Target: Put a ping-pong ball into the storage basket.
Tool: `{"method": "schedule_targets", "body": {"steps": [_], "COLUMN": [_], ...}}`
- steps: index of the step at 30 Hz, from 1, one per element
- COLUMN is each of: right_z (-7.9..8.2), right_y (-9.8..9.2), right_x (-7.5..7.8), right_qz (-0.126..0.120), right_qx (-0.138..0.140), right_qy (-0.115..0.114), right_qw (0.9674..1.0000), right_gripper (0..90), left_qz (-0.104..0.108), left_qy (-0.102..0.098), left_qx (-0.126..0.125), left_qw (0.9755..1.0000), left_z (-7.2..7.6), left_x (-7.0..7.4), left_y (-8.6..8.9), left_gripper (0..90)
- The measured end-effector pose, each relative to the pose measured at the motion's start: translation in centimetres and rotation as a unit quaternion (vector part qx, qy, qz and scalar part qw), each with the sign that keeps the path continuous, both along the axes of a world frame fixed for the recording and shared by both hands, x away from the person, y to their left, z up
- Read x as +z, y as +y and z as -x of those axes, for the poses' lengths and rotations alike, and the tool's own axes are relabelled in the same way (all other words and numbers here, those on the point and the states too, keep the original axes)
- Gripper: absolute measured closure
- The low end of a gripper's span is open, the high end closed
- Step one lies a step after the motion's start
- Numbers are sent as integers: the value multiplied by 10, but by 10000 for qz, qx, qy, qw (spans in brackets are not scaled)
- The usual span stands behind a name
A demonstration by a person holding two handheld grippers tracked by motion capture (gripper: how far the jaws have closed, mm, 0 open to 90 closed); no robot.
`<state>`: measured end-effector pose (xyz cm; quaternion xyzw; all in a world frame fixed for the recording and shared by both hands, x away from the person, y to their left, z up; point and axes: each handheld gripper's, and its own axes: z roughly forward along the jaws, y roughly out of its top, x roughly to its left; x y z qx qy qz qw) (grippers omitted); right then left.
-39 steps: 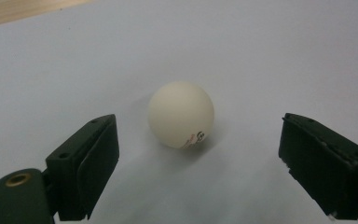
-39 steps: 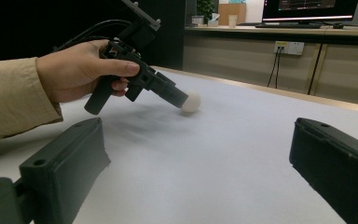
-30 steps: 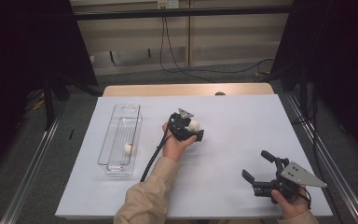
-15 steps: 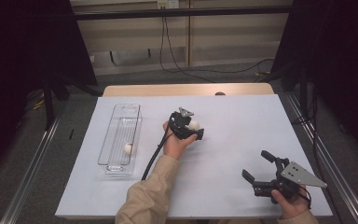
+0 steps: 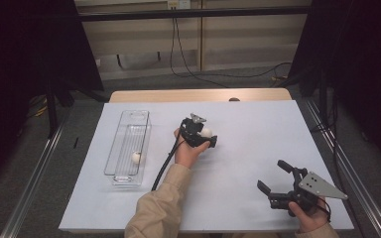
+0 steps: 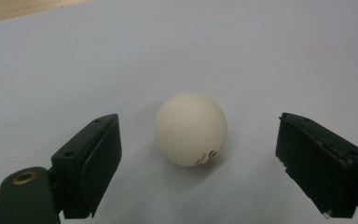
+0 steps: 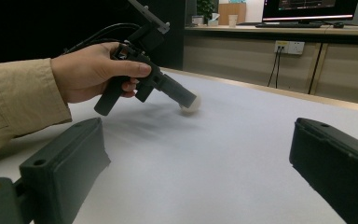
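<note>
The left gripper (image 6: 196,163) has just been closing around the white ball (image 6: 190,129) on the table (image 5: 258,148) – jaws not yet touching it, so uneven contact could roll it away.

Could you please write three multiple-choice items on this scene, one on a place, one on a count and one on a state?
1. Where does the ball near the left gripper lie?
A. inside the tray
B. on the white table top between the open jaws
C. on the floor

2. How many white balls show in the high view?
A. one
B. two
C. four

3. How does the right gripper stand?
A. open, holding nothing
B. shut on a ball
C. shut on the tray

Answers:
1 B: the left gripper view shows a gap on each side of the ball.
2 B: one at the left gripper, a second ball in the clear tray.
3 A: the right gripper view shows bare table between its jaws.
</note>
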<state>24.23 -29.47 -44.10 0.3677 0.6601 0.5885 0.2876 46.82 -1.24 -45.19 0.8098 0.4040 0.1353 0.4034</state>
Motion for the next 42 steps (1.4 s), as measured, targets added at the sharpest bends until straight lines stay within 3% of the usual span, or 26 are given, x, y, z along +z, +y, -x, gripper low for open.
{"method": "schedule_targets", "body": {"steps": [11,32,42], "right_z": [0,0,0], "right_y": [0,0,0], "right_x": [0,0,0], "right_qz": [-7,-1,-2], "right_qx": [6,4,8], "right_qy": [-11,-9,-9], "right_qw": [10000,10000,10000], "right_gripper": [29,29,29], "left_qz": [-9,-231,-210], "left_qy": [11,49,137], "left_qx": [24,-40,-10], "left_qw": [10000,9997,9997], "left_z": [-2,-8,-10], "left_x": [-1,-3,-5], "left_y": [-1,-3,-5], "left_gripper": [171,289,337]}}
